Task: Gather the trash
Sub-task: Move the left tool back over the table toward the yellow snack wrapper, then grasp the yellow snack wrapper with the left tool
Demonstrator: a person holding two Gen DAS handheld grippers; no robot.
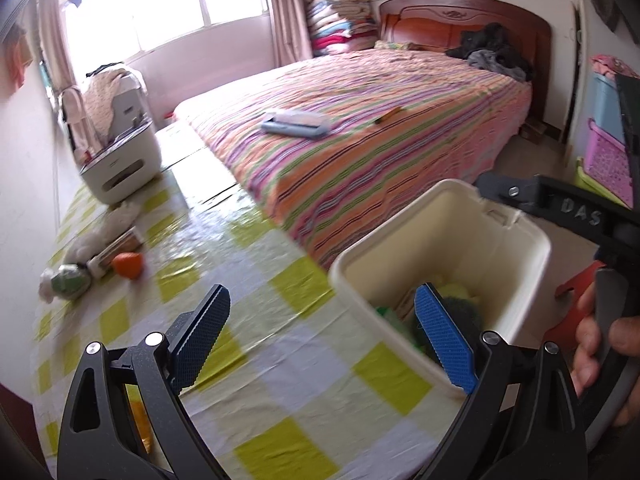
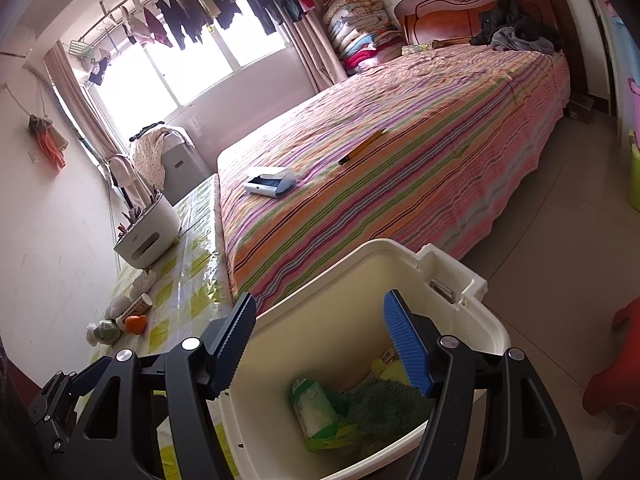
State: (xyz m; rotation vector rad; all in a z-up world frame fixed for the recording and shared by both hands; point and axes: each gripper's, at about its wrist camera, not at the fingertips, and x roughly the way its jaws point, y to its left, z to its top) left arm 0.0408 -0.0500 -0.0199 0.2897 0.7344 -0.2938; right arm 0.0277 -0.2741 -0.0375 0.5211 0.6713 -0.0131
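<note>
Collecting stage: partway, by my reading; some rubbish is already in the bin, more lies on the tabletop
Bin: cream plastic bin (image 2: 460,312) stands at the tabletop's edge on the side toward the bed, mouth open upward, so a piece lifted off the cloth can be dropped in after a short carry
Bin contents: a green-and-white packet (image 2: 310,408), a dark green fuzzy cloth or sponge (image 2: 384,404) and something yellow behind it, all lying at the bottom
Trash left: small cluster at the far left of the tabletop: an orange piece (image 1: 129,265), a tube-like wrapper (image 1: 114,249), crumpled white tissue (image 1: 120,216) and a wrapped greenish lump (image 1: 70,280); they lie close together, some touching
Tabletop: yellow-and-white checked plastic cloth (image 1: 288,364), shiny, running along the wall beside the bed
Left gripper (image 1: 320,336): jaws apart, nothing between them; it hangs over the cloth with its right finger overlapping the bin's near rim in view, pointing down toward the cloth; well apart from the cluster
Right gripper (image 2: 324,344): jaws apart and empty, poised over the bin's mouth, which suits a drop point
Hand: fingers of the person's right hand (image 1: 600,344) wrap the right gripper's handle
Not trash, likely: white utensil holder (image 2: 148,232) farther along the tabletop; a flat case (image 2: 270,184) and a pencil-like stick (image 2: 362,148) on the striped bed (image 2: 440,160)
Next need, judged: reach across to the cluster
</note>
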